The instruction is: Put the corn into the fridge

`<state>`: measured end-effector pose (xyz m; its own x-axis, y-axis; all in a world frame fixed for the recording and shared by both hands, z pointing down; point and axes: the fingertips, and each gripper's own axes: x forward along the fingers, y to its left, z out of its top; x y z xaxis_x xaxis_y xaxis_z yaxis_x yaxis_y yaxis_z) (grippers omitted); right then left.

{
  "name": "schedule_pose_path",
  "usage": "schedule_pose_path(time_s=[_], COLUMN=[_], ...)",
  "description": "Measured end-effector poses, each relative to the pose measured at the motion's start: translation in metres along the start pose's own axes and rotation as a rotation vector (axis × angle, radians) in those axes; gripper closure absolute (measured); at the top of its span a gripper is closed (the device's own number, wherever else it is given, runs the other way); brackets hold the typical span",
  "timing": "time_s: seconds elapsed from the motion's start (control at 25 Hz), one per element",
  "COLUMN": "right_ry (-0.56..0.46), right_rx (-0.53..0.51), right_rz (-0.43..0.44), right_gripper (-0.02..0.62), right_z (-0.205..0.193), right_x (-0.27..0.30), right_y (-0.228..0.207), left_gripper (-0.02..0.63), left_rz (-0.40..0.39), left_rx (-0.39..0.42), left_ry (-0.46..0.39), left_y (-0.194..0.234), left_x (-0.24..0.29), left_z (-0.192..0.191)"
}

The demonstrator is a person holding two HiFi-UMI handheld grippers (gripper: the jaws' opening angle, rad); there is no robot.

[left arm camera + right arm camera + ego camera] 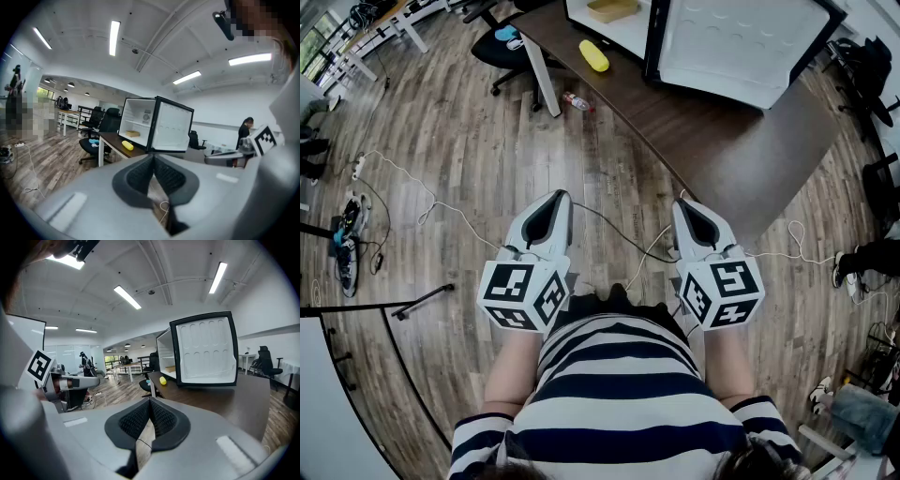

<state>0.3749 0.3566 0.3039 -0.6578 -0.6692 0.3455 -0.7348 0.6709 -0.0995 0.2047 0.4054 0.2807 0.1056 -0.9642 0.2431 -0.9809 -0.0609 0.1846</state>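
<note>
Head view, grippers: the left gripper (555, 197) and right gripper (684, 204) were held side by side above the wooden floor (478, 141), short of the counter (722, 150).
Head view, corn: the corn (593, 55) lay on the counter just outside the fridge (741, 42), whose door stood open.
Left gripper view, fingers (138, 176): tips pressed together, nothing between them.
Right gripper view, fingers (136, 420): closed tip to tip, empty; the corn lay well ahead.
</note>
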Motion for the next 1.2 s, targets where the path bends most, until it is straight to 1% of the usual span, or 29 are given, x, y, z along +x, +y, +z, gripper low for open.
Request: schedule_pose_path(time_s=[0.28, 0.48, 0.6, 0.72, 0.96, 1.2], right_ry=[0.009, 0.024, 0.042, 0.061, 0.074, 0.096], right_rx=[0.005, 0.0, -0.008, -0.024, -0.044, -0.074], right_rz=[0.014, 0.032, 0.049, 0.059, 0.066, 0.07], right_gripper=[0.601, 0.601, 0.601, 0.601, 0.601, 0.6], right_z=[-0.009, -0.015, -0.019, -0.018, -0.01, 0.011], right_x=[0.005, 0.018, 0.027, 0.042, 0.078, 0.13], right_y=[-0.029, -0.04, -0.037, -0.032, -0.023, -0.005], left_gripper=[0.606, 0.606, 0.606, 0.606, 0.606, 0.606], left_rz=[0.036, 0.095, 0.136, 0.159, 0.153, 0.152], left_rx=[-0.013, -0.007, -0.014, -0.014, -0.02, -0.04], left_ry=[0.02, 0.031, 0.039, 0.043, 0.038, 0.046], left_y=[-0.015, -0.011, 0.002, 0.015, 0.044, 0.099], left_x=[0.019, 0.019, 0.017, 0.022, 0.046, 0.073], left_z=[-0.012, -0.02, -0.023, -0.022, -0.018, -0.004])
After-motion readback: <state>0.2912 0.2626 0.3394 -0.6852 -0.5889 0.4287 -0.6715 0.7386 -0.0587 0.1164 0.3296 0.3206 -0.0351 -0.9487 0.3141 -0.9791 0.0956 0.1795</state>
